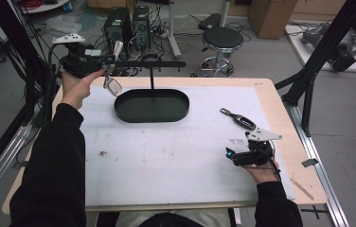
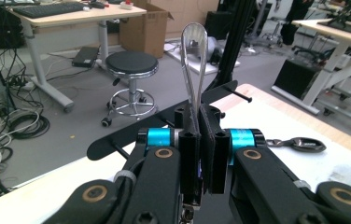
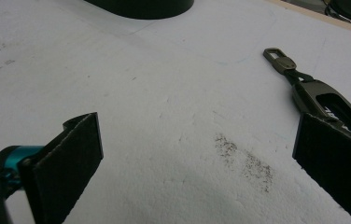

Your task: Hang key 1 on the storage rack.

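My left gripper [image 1: 108, 62] is raised over the table's far left corner, shut on a thin silvery loop [image 1: 113, 86]. In the left gripper view the loop [image 2: 194, 51] sticks up from between the closed pads of my left gripper [image 2: 200, 119]. Just beyond it is the black stand's crossbar [image 2: 131, 135] with small pegs. The crossbar [image 1: 150, 64] stands on a post above a black oval tray [image 1: 151, 105]. A dark key fob [image 1: 238, 119] lies on the white mat. My right gripper [image 1: 239, 145] rests open just in front of the fob [image 3: 320, 95], with bare mat between the pads of my right gripper [image 3: 197, 154].
A white mat [image 1: 166, 156] covers most of the wooden table [image 1: 294, 161]. Beyond the far edge stand a stool [image 1: 221, 40], computer towers [image 1: 129, 23] and loose cables. A black frame strut [image 1: 315, 61] rises at the right.
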{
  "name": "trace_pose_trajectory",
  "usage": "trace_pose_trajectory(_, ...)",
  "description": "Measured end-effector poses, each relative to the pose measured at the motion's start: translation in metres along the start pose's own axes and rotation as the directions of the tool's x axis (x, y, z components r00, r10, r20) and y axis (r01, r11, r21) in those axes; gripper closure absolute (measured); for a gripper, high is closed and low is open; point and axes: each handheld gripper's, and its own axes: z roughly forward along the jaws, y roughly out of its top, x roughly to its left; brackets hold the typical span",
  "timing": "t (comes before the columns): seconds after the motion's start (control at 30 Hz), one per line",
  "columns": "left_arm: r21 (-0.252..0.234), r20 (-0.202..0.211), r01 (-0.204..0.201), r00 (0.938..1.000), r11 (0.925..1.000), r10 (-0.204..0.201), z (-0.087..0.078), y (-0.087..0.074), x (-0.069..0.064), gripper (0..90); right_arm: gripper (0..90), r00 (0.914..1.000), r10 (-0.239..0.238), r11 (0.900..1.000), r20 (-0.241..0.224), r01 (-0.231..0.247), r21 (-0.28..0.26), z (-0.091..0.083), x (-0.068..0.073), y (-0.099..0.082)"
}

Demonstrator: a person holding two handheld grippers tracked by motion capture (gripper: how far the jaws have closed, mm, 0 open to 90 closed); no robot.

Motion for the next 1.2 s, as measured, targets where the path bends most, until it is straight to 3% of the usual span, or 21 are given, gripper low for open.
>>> trace_pose_trajectory(0.23, 0.014, -0.018, 0.012, 0.9998, 0.9998, -0.011, 0.017, -0.003, -0.002, 86.3, 0.8, 1.0000, -0.006, 1.0000, 0.000, 0.006, -0.001, 0.001, 0.001, 0.000)
trace_pose_trajectory(0.53, 0.038, -0.015, -0.011, 0.9998, 0.9992, 0.012, 0.042, -0.002, -0.013, 86.3, 0.8, 1.0000, -0.001, 1.0000, 0.003, 0.001, 0.000, -0.001, -0.001, -0.002)
trace_pose_trajectory(0.67, 0.027, -0.012, -0.012, 0.9998, 0.9996, 0.013, 0.051, 0.001, -0.018, 86.3, 0.8, 1.0000, 0.003, 1.0000, 0.005, -0.003, -0.002, -0.002, -0.001, -0.003)
trace_pose_trajectory(0.93, 0.023, -0.033, -0.006, 0.9994, 0.9997, 0.007, 0.061, 0.001, -0.020, 86.3, 0.8, 1.0000, 0.006, 1.0000, 0.004, -0.006, 0.001, -0.003, -0.002, -0.003)
trace_pose_trajectory(1.1, -0.002, -0.035, 0.024, 0.9991, 0.9997, -0.024, 0.063, 0.002, -0.018, 86.3, 0.8, 1.0000, 0.001, 1.0000, -0.006, -0.001, 0.006, -0.001, -0.003, -0.004)
trace_pose_trajectory(1.2, 0.015, -0.056, 0.011, 0.9984, 0.9998, -0.010, 0.065, 0.003, -0.018, 86.3, 0.8, 1.0000, -0.003, 0.9999, -0.008, 0.003, 0.010, 0.000, -0.002, -0.004)
